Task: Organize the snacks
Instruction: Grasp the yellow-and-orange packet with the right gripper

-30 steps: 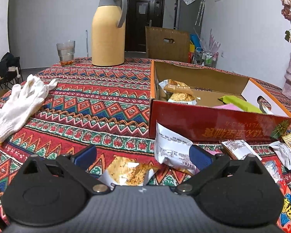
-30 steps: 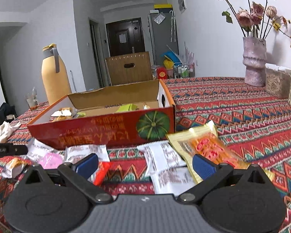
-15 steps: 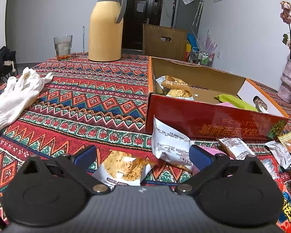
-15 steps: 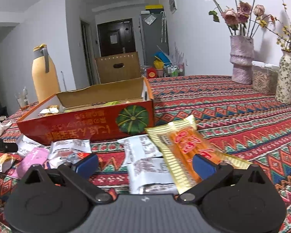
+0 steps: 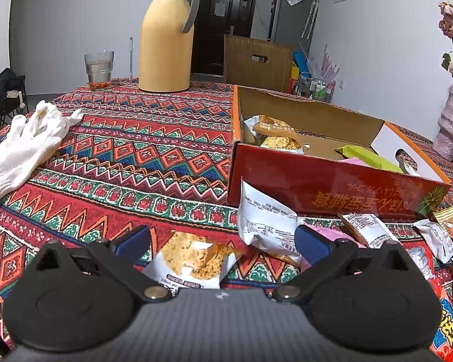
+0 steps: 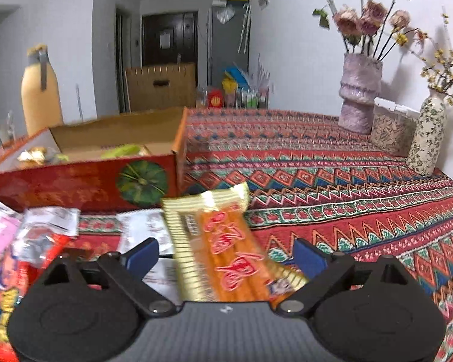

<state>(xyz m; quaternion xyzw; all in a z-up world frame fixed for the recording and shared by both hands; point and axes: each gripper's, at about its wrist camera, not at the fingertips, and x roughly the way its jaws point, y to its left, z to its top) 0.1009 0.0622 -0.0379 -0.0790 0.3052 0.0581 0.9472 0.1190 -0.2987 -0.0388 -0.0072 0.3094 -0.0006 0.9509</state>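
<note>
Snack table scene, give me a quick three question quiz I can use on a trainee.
1. True or false: the red box already holds some snack packets.
2. Which packet lies between the fingers of the right tool? A) gold and orange packet B) pink packet C) green packet
3. What white item lies on the tablecloth left of the box?

Key:
1. True.
2. A, the gold and orange packet; the jaws are closing but not yet pressing it.
3. A white glove.

Yellow thermos [image 5: 166, 39], glass [image 5: 99, 71], white gloves [image 5: 24, 147], vases [image 6: 359, 90].
</note>
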